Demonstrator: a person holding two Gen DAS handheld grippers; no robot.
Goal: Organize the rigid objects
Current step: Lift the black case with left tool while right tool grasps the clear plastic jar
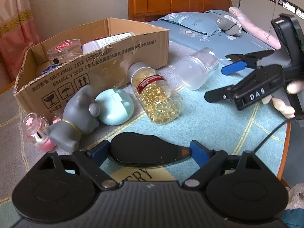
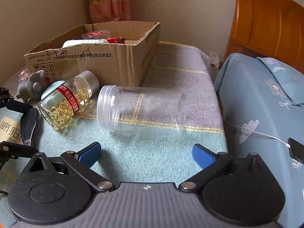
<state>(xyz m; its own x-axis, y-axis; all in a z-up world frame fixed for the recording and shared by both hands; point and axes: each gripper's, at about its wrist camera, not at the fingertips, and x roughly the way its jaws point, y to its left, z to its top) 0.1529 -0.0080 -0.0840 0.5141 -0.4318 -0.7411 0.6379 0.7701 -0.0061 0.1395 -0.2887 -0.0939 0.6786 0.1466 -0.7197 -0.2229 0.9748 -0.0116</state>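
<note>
The left gripper (image 1: 146, 150) is spread wide around a flat black oval case with a chrome rim (image 1: 142, 152) that lies near the front edge of the cloth-covered desk (image 1: 218, 121); whether the blue pads touch the case cannot be told. The right gripper (image 2: 146, 153) is also wide and holds nothing, aimed at a clear empty plastic jar lying on its side (image 2: 140, 108) toward the right edge of the desk, beside the bed (image 2: 256, 104). The open brown cardboard box (image 1: 106, 64) at the far left corner already holds several containers. Risk 1: the clear jar is round and on its side, so a closing contact off its centreline would probably roll it toward the bed-side edge. Risk 2: the glass bottle of yellow capsules with a red label and silver cap (image 1: 155, 93) lies just beside the jar mouth and touching or nearly touching the pale green rounded case (image 1: 115, 106); a push on either could set the bottle rolling. Risk 3: the low black case gives little height to grip, so the pads may slip over its rim. Risk 4: the grey elephant figurine (image 1: 76, 114) and small pink bottle (image 1: 38, 131) stand close to the left pad and could be knocked over during a lift.
</note>
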